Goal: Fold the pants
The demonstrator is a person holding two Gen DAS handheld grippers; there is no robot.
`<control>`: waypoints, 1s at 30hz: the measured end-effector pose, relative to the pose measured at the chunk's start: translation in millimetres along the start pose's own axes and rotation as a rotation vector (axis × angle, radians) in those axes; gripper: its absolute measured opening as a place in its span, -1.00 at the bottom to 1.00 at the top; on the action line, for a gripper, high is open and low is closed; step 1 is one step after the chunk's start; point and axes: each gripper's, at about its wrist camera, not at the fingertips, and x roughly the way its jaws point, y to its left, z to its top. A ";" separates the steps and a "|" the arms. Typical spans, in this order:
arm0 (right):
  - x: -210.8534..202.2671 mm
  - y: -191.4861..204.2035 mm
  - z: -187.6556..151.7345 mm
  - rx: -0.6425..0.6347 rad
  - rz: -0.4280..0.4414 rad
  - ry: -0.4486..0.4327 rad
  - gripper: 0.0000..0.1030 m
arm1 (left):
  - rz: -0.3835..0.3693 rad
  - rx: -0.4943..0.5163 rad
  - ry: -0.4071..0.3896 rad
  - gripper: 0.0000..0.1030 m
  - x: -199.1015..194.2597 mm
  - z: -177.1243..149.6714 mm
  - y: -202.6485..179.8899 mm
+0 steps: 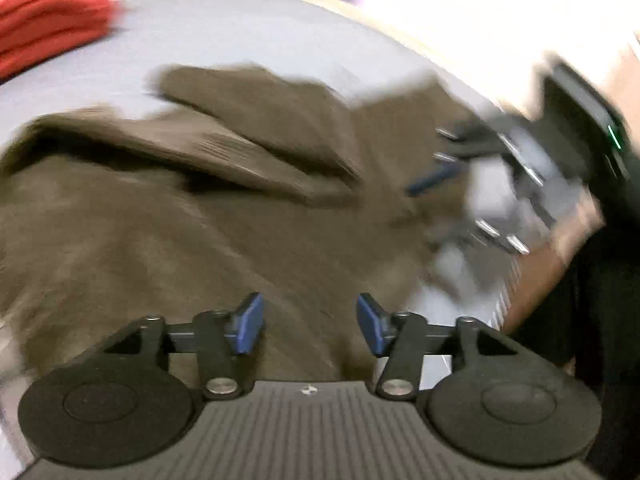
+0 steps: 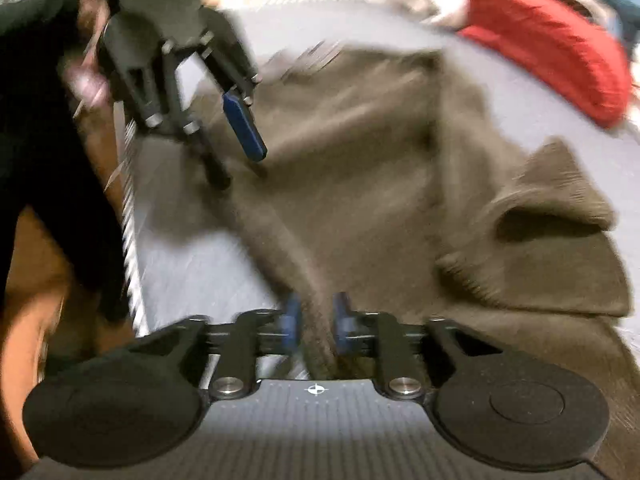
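Surface: pale grey bed sheet, both views motion-blurred
Pants: olive-brown pants spread across the centre of both frames, one part folded over on top
Left gripper: left gripper at lower centre of its view, jaws well apart, nothing between the blue pads, cloth lies beyond them
Right gripper: right gripper at lower centre of its view, jaws partly open, a ridge of pants fabric between the pads; grip cannot be told
Background: red folded cloth in upper left of the left view
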 end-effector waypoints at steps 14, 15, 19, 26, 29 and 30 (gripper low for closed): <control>-16.2 -75.2 -6.2 0.286 -0.529 -0.053 0.39 | 0.390 -0.783 0.067 0.64 -30.2 -48.1 202.3; -12.4 -76.0 -5.9 0.302 -0.558 -0.047 0.39 | 0.358 -0.801 0.063 0.64 -25.7 -50.0 204.1; -16.5 -94.8 -9.9 0.410 -0.665 -0.051 0.43 | 0.261 -0.765 0.092 0.61 -2.8 -48.9 185.9; -51.7 -153.8 -48.3 0.841 -0.875 -0.108 0.57 | 0.391 -0.549 0.052 -0.53 -26.7 -47.4 167.1; -71.3 -176.6 -77.1 1.091 -0.926 -0.150 0.57 | 0.450 -0.530 -0.009 -0.53 -57.1 -46.1 156.9; -75.9 -181.3 -86.2 1.162 -0.938 -0.158 0.57 | 0.448 -0.532 -0.008 -0.52 -61.8 -48.5 151.6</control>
